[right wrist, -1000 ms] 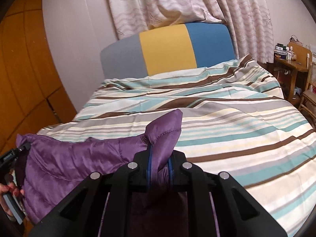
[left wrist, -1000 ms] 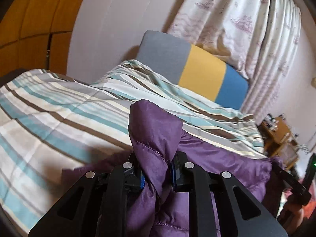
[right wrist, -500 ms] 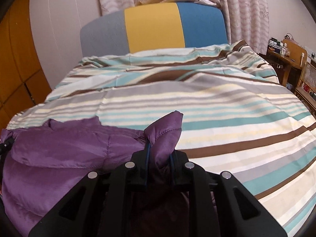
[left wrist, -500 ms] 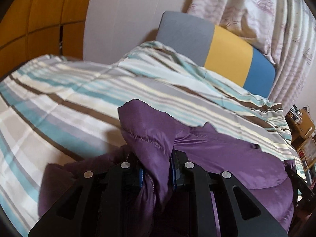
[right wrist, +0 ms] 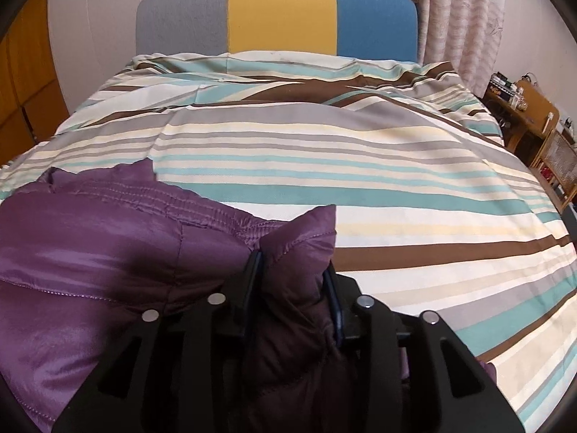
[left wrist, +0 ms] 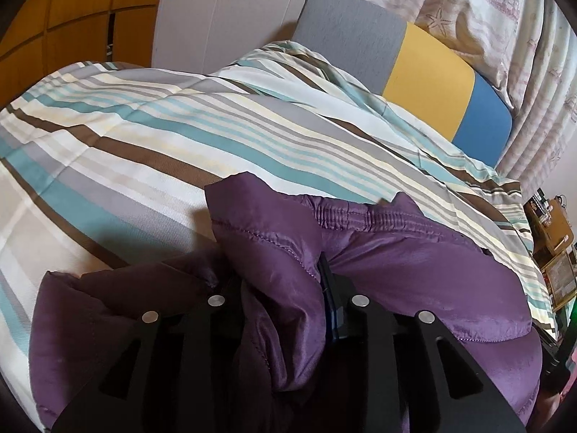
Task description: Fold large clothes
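Both grippers came down toward the bed since a sec ago; purple jacket (left wrist: pixel 414 270) now lies spread on striped duvet (left wrist: pixel 144 137), no longer hanging.

Risks, big to small:
- Jacket sits near the bed's front edge; slick fabric could slide off.
- Top fold may spring back, padding looks puffy.
- Left gripper (left wrist: pixel 285 288): jaws opening, fabric corner between them, pads look eased off. Could snag on pull-back.
- Right gripper (right wrist: pixel 292 288): same, jaws opening around a bunched corner (right wrist: pixel 303 231); may drag it.
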`<state>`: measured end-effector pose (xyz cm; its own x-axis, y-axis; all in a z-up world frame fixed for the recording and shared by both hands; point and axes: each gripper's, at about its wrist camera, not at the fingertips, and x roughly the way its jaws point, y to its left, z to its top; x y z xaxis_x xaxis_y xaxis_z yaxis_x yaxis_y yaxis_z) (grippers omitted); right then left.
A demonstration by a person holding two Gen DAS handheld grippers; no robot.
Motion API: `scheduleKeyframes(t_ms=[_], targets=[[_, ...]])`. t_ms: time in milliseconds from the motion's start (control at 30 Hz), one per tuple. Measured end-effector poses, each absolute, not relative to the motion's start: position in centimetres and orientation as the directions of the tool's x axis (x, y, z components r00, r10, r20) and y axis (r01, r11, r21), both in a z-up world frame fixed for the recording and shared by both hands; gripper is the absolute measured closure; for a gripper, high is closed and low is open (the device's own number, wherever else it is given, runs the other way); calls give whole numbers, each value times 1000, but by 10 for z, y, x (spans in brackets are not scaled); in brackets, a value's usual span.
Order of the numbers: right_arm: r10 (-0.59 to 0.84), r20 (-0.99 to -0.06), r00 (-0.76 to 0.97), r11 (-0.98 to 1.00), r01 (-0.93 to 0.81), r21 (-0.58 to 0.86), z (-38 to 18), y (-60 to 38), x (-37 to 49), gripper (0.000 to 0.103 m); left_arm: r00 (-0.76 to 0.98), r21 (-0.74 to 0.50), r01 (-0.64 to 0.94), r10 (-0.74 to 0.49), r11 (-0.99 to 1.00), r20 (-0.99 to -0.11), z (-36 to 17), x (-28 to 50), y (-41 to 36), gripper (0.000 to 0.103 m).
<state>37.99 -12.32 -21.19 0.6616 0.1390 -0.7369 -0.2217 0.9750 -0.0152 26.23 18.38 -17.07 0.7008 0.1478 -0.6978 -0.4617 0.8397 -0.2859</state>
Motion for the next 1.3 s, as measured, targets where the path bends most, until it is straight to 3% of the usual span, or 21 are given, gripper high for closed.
scheduleKeyframes(t_ms=[100,267,400,500,600,800,1067,1300], targets=[[121,-738,663,981,-196,-15,-212,-125,382,55,694,-278,-469,155,838,-703,-169,263,183,66],[99,-736,670,982,-185,-36,-211,-124,382,53,642,-175,-499,227,848,-732,-152,263,171,32],[87,-733,674,983,-179,-47,-210,-123,381,52,690,-140,-526,324,839,-647,-118,234,147,32],[87,-733,675,983,-179,-48,-210,-123,381,51,744,-151,-477,306,866,-594,-98,227,114,32],[87,-731,677,983,-177,-47,-209,-123,380,50,756,-134,-411,255,902,-602,-97,244,84,32],[83,-729,679,983,-174,-50,-209,-123,380,50,699,-16,-397,291,918,-653,-133,285,64,34],[91,-721,687,984,-172,-39,-207,-125,378,50,686,-83,-392,231,916,-690,-167,291,77,31],[181,-568,803,977,-212,13,-166,-130,331,50,700,-115,-382,206,917,-684,-169,288,80,30]])
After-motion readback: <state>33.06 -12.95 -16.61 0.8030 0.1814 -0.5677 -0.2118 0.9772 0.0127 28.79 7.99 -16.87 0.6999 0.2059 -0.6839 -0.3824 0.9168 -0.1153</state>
